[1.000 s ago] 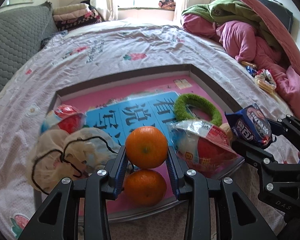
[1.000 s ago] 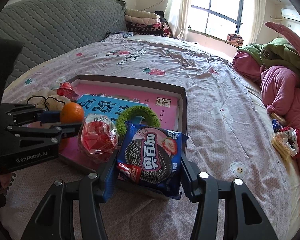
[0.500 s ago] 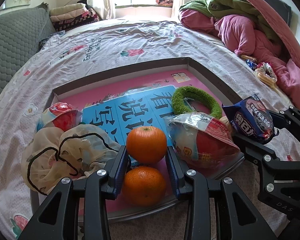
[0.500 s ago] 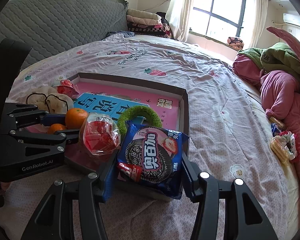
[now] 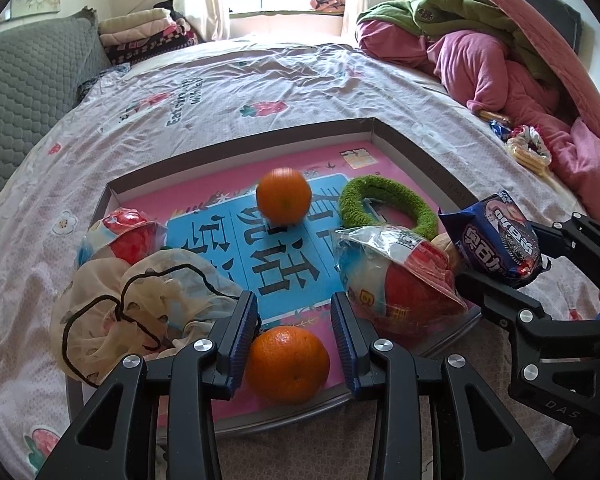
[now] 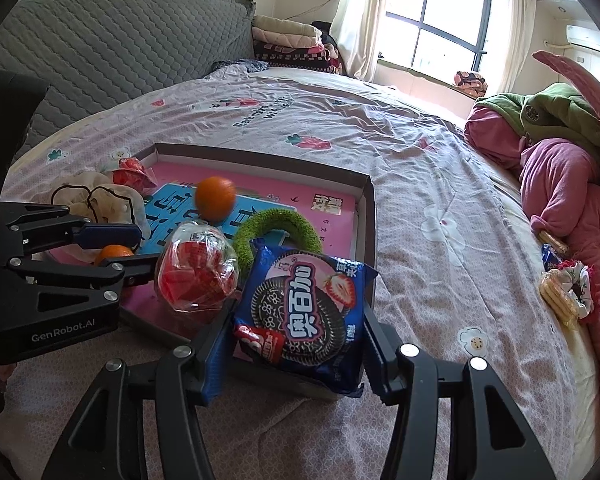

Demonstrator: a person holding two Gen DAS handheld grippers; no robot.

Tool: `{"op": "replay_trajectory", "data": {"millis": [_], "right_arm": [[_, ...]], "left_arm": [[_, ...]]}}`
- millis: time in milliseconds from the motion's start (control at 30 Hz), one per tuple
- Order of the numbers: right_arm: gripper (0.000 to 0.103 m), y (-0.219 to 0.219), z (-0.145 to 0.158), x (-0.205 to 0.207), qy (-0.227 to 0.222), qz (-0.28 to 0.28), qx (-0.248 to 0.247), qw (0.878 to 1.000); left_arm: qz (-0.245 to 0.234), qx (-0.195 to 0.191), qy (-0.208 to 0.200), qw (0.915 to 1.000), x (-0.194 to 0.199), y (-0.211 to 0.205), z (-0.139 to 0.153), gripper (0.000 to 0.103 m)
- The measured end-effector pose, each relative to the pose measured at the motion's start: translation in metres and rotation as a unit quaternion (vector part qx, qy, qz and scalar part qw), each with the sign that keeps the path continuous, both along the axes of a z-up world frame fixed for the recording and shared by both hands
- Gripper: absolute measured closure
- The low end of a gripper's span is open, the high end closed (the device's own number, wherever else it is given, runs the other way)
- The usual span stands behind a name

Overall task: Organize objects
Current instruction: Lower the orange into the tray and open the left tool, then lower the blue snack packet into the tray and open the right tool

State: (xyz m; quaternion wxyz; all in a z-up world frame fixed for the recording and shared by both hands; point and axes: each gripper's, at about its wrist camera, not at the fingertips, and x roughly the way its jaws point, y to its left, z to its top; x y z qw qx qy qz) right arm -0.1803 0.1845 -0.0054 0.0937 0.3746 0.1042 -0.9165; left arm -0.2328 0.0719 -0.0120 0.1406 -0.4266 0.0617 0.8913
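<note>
A shallow box [image 5: 412,140] with a pink and blue floor lies on the bed. One orange [image 5: 284,196] sits blurred near the box's middle; it also shows in the right wrist view [image 6: 215,198]. A second orange [image 5: 287,364] lies at the box's near edge, just below my left gripper [image 5: 294,316], which is open and empty. My right gripper [image 6: 294,344] is shut on a blue Oreo packet [image 6: 306,312], held over the box's near right corner. The packet also shows in the left wrist view [image 5: 494,240].
In the box: a green fuzzy ring [image 5: 388,204], a red-and-white wrapped snack [image 5: 400,280], another wrapped snack [image 5: 124,232] and a beige drawstring bag [image 5: 140,312]. Pink and green bedding [image 5: 480,48] is piled at right, with snacks [image 6: 564,292] beside it.
My left gripper opened and let go of the orange, which moved away toward the middle of the box. The right gripper kept the Oreo packet and barely moved.
</note>
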Motion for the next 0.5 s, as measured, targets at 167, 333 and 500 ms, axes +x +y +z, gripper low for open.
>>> {"op": "replay_trajectory", "data": {"millis": [167, 333, 500], "right_arm": [[0.047, 0.0004, 0.0005, 0.0002, 0.0, 0.0, 0.004, 1.0], [0.046, 0.0007, 0.0015, 0.0011, 0.001, -0.004, 0.007, 1.0], [0.044, 0.0008, 0.0027, 0.0009, 0.002, -0.007, 0.009, 1.0]], "left_arm": [[0.0, -0.001, 0.001, 1.0, 0.0012, -0.0002, 0.0009, 0.064], [-0.001, -0.001, 0.002, 1.0, 0.0028, 0.0002, 0.0025, 0.064], [0.001, 0.0, 0.004, 1.0, 0.0035, -0.0012, 0.0048, 0.064]]}}
